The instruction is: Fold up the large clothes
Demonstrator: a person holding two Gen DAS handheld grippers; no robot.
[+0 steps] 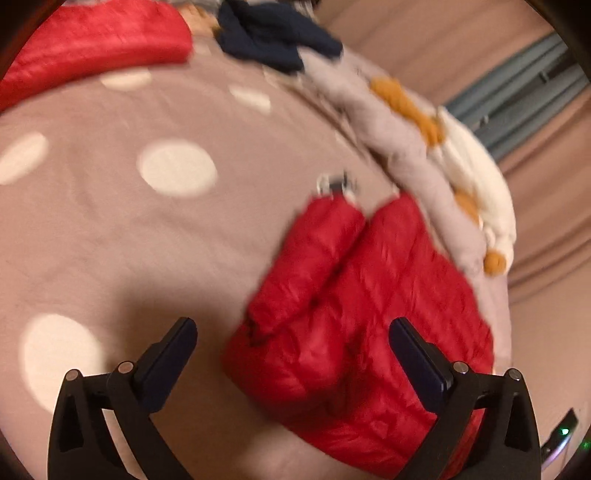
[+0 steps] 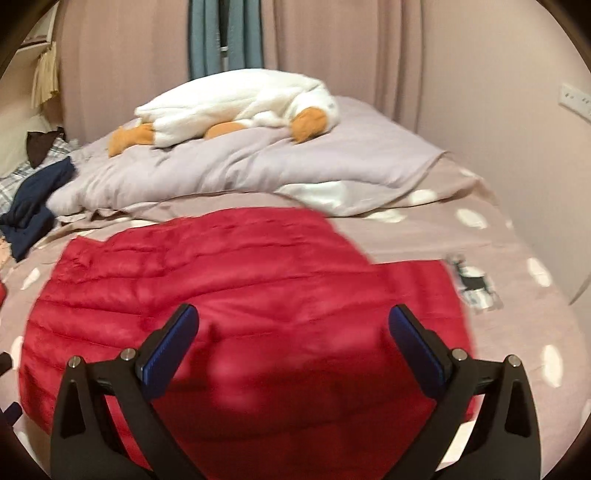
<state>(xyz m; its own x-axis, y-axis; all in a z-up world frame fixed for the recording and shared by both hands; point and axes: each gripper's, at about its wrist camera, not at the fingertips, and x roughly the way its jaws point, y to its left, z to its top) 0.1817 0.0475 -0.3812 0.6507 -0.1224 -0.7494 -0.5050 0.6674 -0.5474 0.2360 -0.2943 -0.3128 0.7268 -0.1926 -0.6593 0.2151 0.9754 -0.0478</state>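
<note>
A red quilted jacket (image 1: 362, 302) lies partly folded on the dotted bedsheet (image 1: 110, 236), with one sleeve (image 1: 314, 258) laid over its body. My left gripper (image 1: 293, 325) hovers over the jacket's near edge, open, nothing between its fingers; its right finger (image 1: 417, 362) is above the red fabric. In the right wrist view the same jacket (image 2: 229, 288) spreads wide below my right gripper (image 2: 293, 314), which is also open and holds nothing. Both views are blurred.
A second red garment (image 1: 92, 48) and a navy garment (image 1: 269, 33) lie at the far side. A grey duvet (image 2: 258, 162) carries a white and orange plush toy (image 2: 240, 107). A small black and white tag (image 2: 476, 284) lies beside the jacket. Curtains (image 2: 351, 48) hang behind the bed.
</note>
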